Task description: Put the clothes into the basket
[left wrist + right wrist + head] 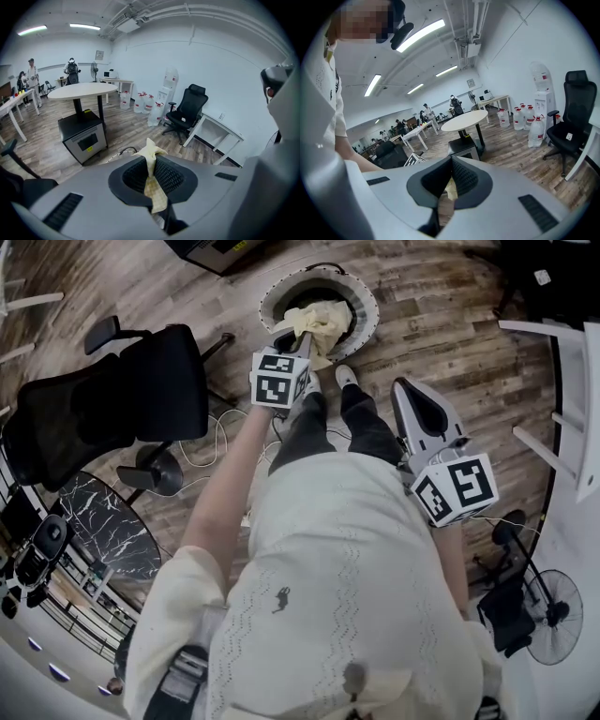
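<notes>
— Over the basket [274,294] on the floor, what's the left hand-held gripper [286,337] got?
— Clenched on the pale yellow garment [324,322]; its own view shows a fold pinched between the pads [169,175] and poking up past the tips; call it grasping.
— Where's the garment from the tips?
— Ahead and a bit right of them in the head view; bunched across the basket mouth; one corner laps the near rim.
— Long axis?
— Runs from the tips out across the opening and hangs down from the pinch; I judge a plain release drops it in, though that corner may stay on the rim.
— Right hand-held gripper [412,395]?
— Well apart, off to the right beside the person's leg; jaws together in its own view; no cloth clearly held; a pale patch shows in the gap behind the tips, can't tell what.
— Nearer hand, then?
— Left, by far; the basket sits right under its tips; I'd say the right has no part in this move.
</notes>
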Tool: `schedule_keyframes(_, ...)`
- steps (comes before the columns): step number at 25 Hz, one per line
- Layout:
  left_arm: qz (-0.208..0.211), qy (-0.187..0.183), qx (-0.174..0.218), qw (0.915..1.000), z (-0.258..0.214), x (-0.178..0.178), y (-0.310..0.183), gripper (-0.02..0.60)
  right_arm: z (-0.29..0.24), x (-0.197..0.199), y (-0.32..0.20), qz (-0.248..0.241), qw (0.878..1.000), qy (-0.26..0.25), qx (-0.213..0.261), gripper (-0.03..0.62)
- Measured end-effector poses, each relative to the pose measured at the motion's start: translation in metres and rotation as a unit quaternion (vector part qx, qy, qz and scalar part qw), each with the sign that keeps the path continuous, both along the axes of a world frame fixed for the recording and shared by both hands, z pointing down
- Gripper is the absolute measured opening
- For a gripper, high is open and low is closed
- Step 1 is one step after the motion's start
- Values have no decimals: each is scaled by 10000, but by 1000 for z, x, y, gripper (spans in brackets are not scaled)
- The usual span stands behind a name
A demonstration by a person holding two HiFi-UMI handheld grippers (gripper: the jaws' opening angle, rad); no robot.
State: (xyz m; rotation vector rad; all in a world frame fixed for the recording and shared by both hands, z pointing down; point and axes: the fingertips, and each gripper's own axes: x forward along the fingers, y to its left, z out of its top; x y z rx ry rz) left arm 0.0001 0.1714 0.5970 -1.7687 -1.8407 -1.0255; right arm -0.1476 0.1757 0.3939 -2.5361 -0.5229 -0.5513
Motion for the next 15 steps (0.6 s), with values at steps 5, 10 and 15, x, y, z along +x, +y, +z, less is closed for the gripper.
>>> schedule_keyframes(5,49,-28,346,9994,29,-5,-2,43,5,0,3,45,10000,-76,-5,9)
schedule_keyframes(10,215,-23,672,9975,54,-8,-2,43,10,2,8,54,9999,-135,13,9)
schedule_keyframes(15,335,-8,1016,9943,82,-6,-5,43,14,6,13,61,9998,-213,0,9)
